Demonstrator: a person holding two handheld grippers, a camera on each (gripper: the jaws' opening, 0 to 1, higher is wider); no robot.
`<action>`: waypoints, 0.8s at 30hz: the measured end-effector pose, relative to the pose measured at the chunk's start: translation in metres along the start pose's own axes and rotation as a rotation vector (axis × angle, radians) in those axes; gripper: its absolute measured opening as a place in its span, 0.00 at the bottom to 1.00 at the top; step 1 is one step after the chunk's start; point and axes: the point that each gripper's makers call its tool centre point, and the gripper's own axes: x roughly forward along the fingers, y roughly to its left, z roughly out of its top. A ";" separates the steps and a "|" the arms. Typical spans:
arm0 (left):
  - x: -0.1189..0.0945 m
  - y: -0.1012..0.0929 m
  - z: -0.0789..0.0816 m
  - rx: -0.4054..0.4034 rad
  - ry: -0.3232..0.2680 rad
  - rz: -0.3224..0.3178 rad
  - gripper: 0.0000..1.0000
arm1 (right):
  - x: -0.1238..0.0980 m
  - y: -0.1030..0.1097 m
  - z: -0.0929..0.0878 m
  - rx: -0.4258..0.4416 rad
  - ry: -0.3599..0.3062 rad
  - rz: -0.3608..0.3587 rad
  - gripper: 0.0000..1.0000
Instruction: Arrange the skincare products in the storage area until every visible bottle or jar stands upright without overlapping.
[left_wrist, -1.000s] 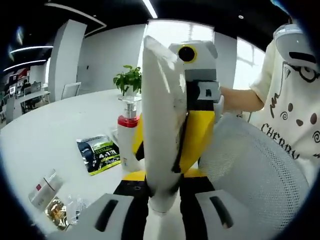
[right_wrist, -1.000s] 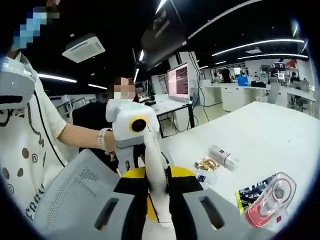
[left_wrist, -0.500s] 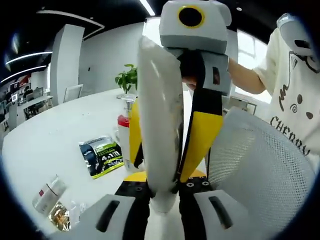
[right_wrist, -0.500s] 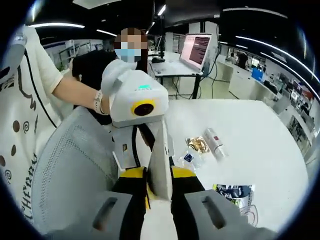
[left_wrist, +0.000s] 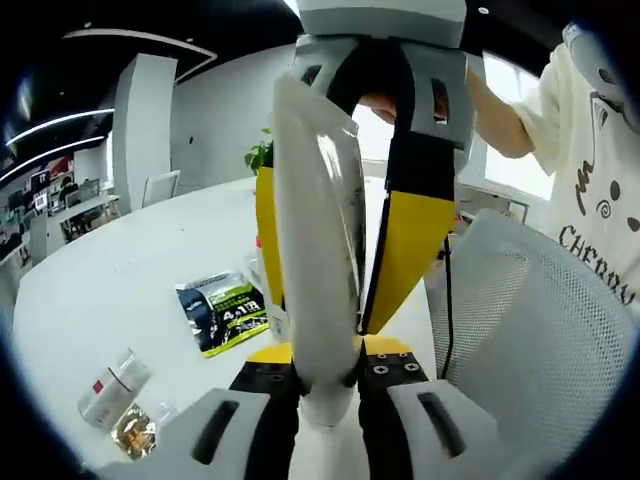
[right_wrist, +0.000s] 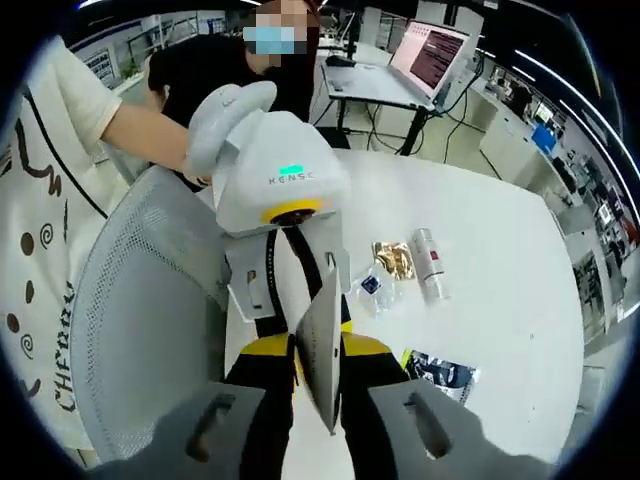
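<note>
Both pairs of jaws are pinching one white tube (left_wrist: 318, 250) up in the air, while a small bottle (right_wrist: 428, 264) is lying flat on the desk (right_wrist: 500, 250), waiting for uprighting.

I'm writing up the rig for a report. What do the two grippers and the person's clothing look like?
Each gripper has a yellow and black body with pale grey jaws: the left gripper, the right gripper. A black cable hangs beside the left one. The person wears a cream short-sleeved shirt with dark printed doodles and lettering.
</note>
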 end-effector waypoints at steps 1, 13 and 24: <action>0.001 0.000 0.000 0.000 0.000 0.001 0.18 | 0.000 0.000 0.000 -0.010 0.013 0.009 0.17; 0.011 0.010 0.002 0.018 -0.004 0.026 0.18 | -0.004 -0.014 -0.008 -0.086 0.171 0.052 0.16; 0.026 0.022 -0.006 0.013 0.017 0.033 0.18 | 0.003 -0.024 -0.024 -0.034 0.205 0.098 0.11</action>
